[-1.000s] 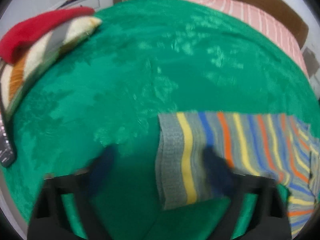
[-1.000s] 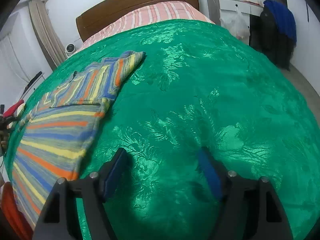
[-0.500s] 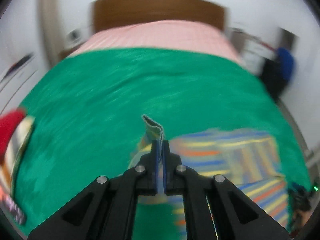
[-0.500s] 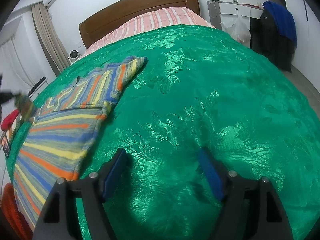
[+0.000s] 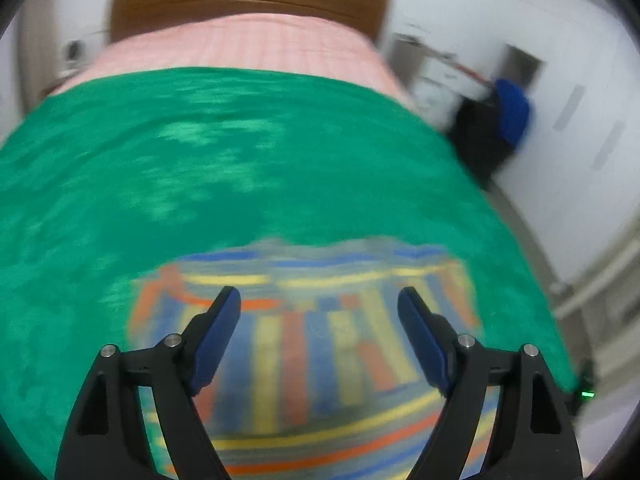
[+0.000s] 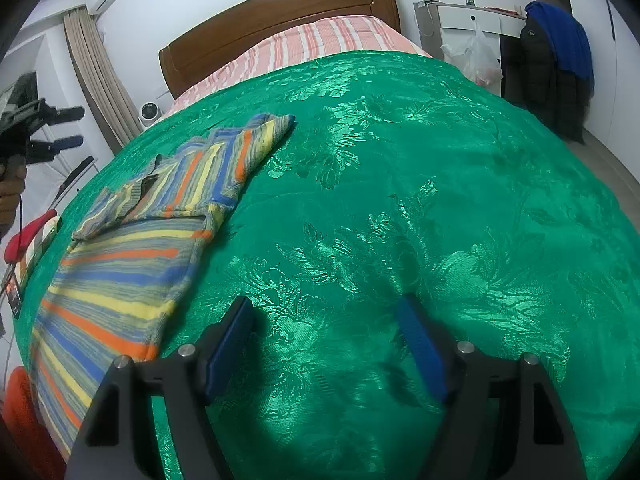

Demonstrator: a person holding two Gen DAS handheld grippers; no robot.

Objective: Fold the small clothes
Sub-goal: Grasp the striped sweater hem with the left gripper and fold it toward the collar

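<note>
A small striped sweater (image 6: pixel 116 268) in blue, yellow, orange and grey lies flat on the green bedspread (image 6: pixel 400 200), at its left side. One sleeve (image 6: pixel 132 204) lies folded over the chest; the other sleeve (image 6: pixel 256 140) stretches toward the headboard. My left gripper (image 5: pixel 320 300) hovers above the blurred sweater (image 5: pixel 304 344); its jaws are opening and nothing is between them. The same left gripper (image 6: pixel 76 127) shows at the far left of the right wrist view, held up in a hand. My right gripper (image 6: pixel 326 308) stands open and empty over bare bedspread, right of the sweater's hem.
Red and cream folded clothes (image 6: pixel 24 236) and a dark flat device (image 6: pixel 12 292) lie at the bed's left edge, an orange garment (image 6: pixel 20 400) at the lower left. A pink striped sheet (image 6: pixel 320 40) and wooden headboard (image 6: pixel 280 4) lie beyond. Hanging jackets (image 6: pixel 560 60) stand right.
The left gripper shut on the sleeve's grey cuff, lifted it and carried it across over the sweater's body, then let go and opened. The right gripper kept still.
</note>
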